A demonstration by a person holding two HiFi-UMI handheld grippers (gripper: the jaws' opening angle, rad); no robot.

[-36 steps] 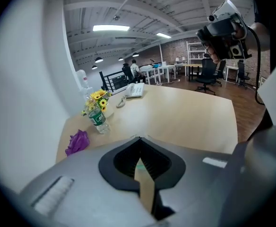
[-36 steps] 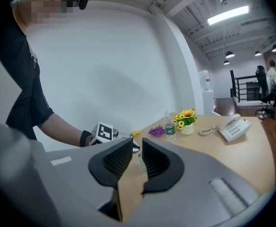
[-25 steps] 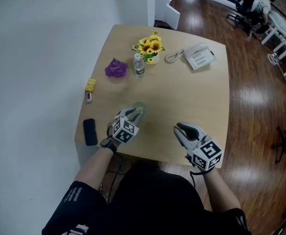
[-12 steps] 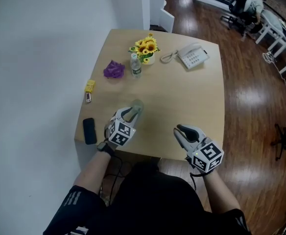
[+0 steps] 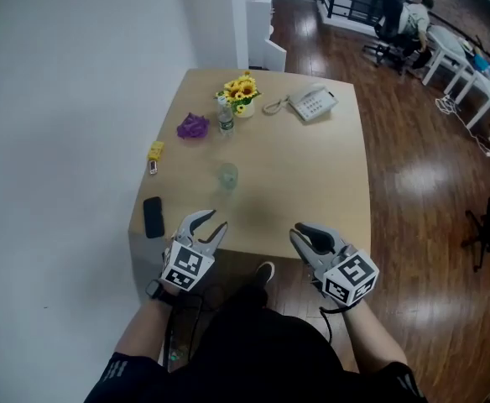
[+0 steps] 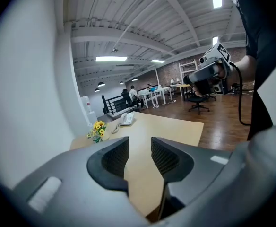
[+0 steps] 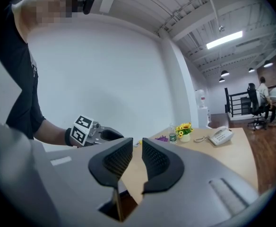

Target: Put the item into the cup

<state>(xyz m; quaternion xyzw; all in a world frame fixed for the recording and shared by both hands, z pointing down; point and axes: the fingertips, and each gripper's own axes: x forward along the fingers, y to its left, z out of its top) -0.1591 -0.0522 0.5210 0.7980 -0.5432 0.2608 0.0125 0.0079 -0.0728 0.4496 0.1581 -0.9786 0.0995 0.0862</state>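
Observation:
The clear cup stands upright on the wooden table, left of its middle; what is inside is too small to tell. My left gripper hovers over the table's near edge, well short of the cup. It is open, its jaws have just been opening, and nothing is between them. My right gripper hangs at the near edge further right, with a narrow gap between its pads and nothing in it. Each gripper shows in the other's view: the left one and the right one.
Along the table's far left stand a pot of sunflowers, a small bottle and a purple bundle. A white telephone lies at the far edge. A yellow piece and a black flat object lie by the left edge.
My left gripper has let go of the cup and drawn back toward me and upward, leaving the cup standing. The right gripper has also pulled back. The view has widened as my head rose.

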